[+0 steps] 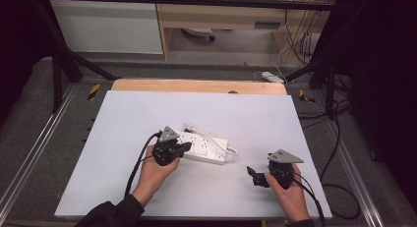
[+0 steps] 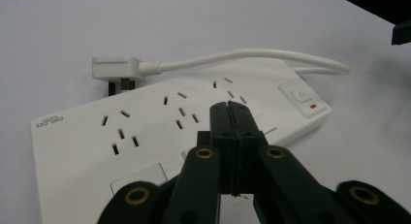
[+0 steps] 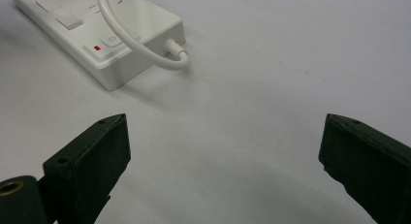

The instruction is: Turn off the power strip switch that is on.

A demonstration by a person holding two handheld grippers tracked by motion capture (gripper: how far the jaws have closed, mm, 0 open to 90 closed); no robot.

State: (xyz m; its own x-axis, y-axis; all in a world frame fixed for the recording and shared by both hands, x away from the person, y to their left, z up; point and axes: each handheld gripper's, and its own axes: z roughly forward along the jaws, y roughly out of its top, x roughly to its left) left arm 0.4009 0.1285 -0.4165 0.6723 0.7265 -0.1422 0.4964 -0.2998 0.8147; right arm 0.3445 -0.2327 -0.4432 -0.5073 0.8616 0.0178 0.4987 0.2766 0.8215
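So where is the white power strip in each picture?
High view: power strip at the table's middle, under the left hand-held gripper.
Left gripper view: across the centre, behind the shut jaws.
Right gripper view: top left.
Shared landmark: its red-marked switch.

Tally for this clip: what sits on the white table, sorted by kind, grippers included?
Power strip, white, with its own cable and plug: 1
Grippers, black: 2, the left gripper shut over the strip, the right gripper open, apart from it
Total: 3
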